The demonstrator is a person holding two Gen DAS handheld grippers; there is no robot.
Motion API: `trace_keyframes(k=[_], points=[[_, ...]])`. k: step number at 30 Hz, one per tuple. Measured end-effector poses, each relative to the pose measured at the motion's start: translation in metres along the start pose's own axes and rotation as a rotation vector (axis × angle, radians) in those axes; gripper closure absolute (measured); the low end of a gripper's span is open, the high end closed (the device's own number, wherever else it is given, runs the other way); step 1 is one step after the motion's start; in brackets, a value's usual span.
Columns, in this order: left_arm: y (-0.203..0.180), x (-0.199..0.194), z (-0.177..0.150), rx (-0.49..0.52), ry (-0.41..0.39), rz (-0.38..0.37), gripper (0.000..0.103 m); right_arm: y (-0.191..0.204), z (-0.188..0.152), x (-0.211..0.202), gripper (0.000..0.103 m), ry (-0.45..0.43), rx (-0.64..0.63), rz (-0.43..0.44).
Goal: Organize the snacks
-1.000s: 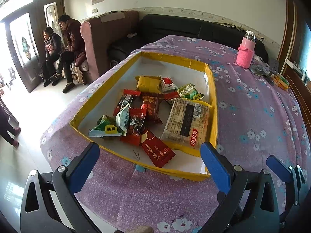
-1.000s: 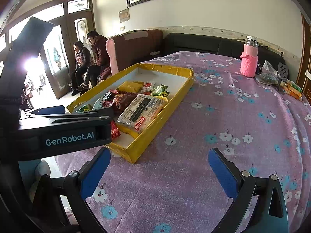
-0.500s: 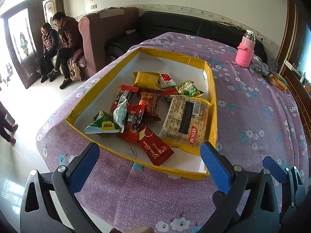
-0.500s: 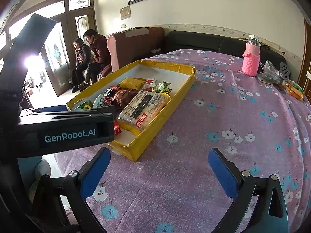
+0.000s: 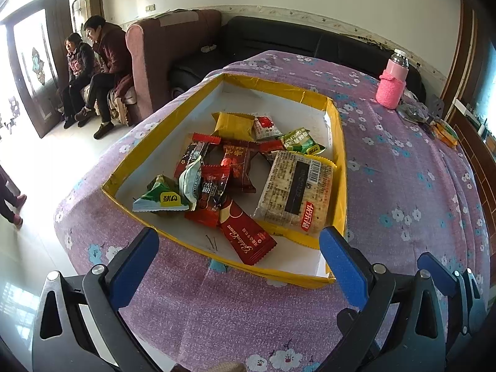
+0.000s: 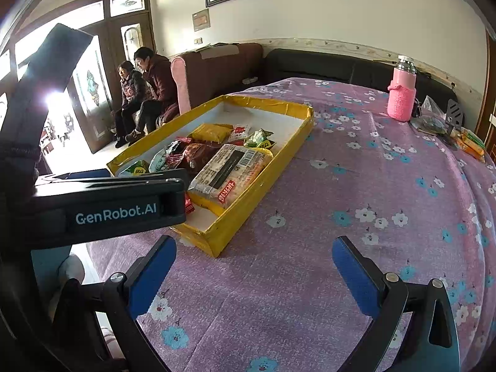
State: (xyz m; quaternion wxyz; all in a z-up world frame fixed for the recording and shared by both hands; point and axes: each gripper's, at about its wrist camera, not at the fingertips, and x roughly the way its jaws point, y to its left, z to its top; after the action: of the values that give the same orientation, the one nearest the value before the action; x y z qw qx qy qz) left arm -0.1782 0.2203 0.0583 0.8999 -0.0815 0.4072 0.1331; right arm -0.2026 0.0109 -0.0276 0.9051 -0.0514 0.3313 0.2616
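A yellow-edged tray [image 5: 339, 155] on the purple flowered tablecloth holds several snack packets: a large cracker pack [image 5: 294, 189], a dark red wafer packet [image 5: 246, 237], a green packet [image 5: 161, 198] and a yellow packet [image 5: 232, 124]. My left gripper [image 5: 238, 263] is open and empty, hovering just before the tray's near edge. My right gripper [image 6: 254, 272] is open and empty over bare cloth right of the tray [image 6: 272, 167]; the cracker pack [image 6: 231, 170] shows there too. The left gripper's body [image 6: 102, 204] blocks the tray's near part.
A pink bottle [image 5: 392, 83] stands at the table's far right, with small items [image 5: 443, 130] beside it. Sofas stand behind the table, and two people [image 5: 93, 68] sit at the left by the door. The table's near-left edge [image 5: 71, 241] drops to the floor.
Both grippers have shifted slightly, with the view tilting a little; the tray sits a bit lower and nearer in the left wrist view. Both stay open and empty.
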Motion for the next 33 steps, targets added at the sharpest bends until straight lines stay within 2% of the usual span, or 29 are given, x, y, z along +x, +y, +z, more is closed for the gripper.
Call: trace_keyframes(k=[26,33], points=[[0.0041,0.0088,0.0001,-0.033,0.034,-0.023,0.0,0.0046,-0.0009,0.003,0.002,0.01,-0.019,0.009],[0.0045,0.0052,-0.0008,-0.04,0.018,-0.059,0.0,0.0031,-0.0002,0.0032,0.002,0.007,-0.013,0.011]])
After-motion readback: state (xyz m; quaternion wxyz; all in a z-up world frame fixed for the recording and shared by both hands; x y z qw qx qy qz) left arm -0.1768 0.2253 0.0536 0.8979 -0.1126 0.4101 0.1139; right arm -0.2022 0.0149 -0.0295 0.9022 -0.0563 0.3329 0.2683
